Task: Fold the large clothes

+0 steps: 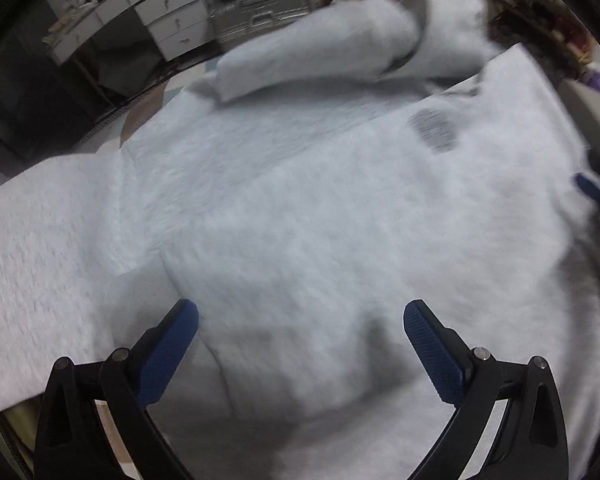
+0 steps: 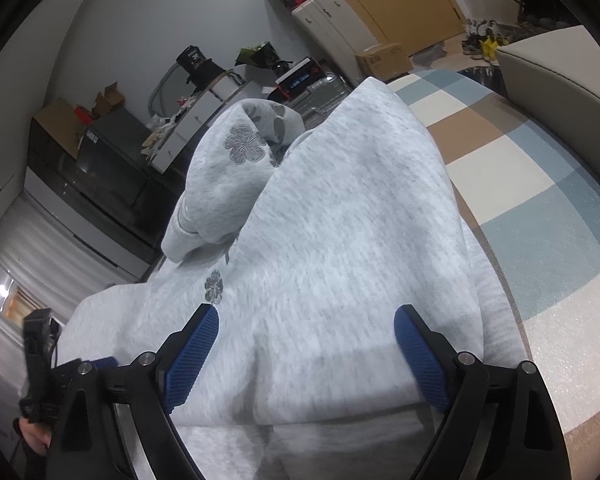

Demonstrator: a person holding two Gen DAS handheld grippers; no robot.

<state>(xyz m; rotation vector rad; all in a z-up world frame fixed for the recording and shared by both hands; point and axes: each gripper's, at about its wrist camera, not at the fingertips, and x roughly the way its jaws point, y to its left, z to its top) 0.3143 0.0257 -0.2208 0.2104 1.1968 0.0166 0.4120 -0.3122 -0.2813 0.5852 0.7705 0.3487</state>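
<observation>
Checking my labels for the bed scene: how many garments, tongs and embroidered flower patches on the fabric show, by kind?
Grey sweatshirt: 1
Tongs, left tongs and right tongs: 2
Clear flower patches in the right view: 2
Total: 5

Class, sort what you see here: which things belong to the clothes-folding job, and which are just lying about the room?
Belongs to the job:
grey sweatshirt
left gripper
right gripper

Just lying about:
white drawers
cardboard box
silver case
</observation>
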